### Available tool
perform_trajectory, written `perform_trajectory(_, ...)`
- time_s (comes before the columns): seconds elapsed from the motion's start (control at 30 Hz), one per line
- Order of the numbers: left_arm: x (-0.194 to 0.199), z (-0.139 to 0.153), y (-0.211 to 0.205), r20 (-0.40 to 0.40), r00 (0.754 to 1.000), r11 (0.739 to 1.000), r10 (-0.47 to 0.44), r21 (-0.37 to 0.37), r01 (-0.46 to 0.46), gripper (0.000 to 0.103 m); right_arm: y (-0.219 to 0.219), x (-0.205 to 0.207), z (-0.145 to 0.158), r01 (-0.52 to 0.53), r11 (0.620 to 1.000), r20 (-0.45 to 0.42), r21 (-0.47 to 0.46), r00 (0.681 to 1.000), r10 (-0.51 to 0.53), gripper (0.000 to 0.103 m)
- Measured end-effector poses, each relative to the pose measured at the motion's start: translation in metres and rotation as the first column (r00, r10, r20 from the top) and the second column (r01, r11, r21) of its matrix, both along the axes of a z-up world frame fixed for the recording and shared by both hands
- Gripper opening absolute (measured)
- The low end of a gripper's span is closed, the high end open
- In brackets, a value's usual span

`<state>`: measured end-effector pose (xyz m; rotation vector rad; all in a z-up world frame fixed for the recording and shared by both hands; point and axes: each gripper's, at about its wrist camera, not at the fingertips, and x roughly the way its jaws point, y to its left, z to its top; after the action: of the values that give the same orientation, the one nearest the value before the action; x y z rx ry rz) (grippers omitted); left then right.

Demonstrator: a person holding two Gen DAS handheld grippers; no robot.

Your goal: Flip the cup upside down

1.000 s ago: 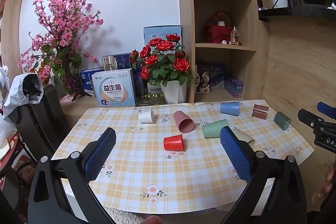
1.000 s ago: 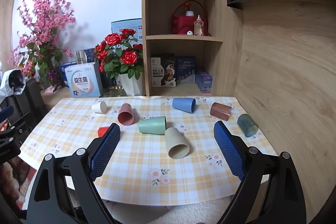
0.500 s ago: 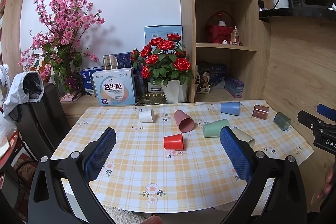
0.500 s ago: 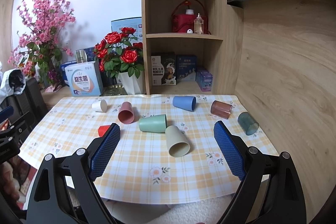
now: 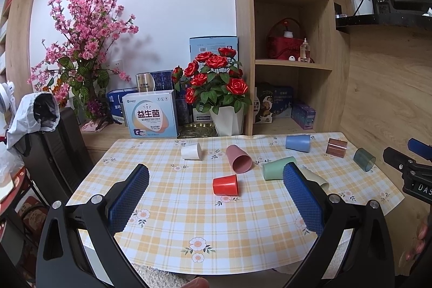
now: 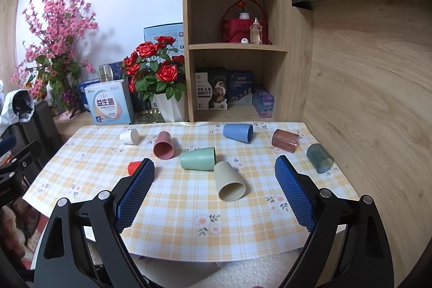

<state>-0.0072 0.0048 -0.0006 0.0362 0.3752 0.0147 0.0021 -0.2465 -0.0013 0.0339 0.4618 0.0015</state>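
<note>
Red cup (image 5: 225, 184) on side, 2 grippers apart

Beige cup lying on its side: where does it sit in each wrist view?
Left wrist: beige cup right of centre, mostly hidden behind the left gripper's right finger.
Right wrist: beige cup near centre, fully visible, mouth toward the camera.
Shared landmark: the green cup lies just behind it in both.

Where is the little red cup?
In the left wrist view the red cup lies on its side mid-table, just in front of the pink cup and left of the green cup.
</note>
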Motion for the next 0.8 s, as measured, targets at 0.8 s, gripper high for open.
perform_trajectory(0.8, -0.0018, -0.0027, 0.0014, -0.008, 1.000, 1.000, -0.002, 0.005, 0.002, 0.097, -0.0025, -0.0013, 0.0000, 0.005, 1.000, 0.000, 0.003, 1.000, -0.005, 0.088)
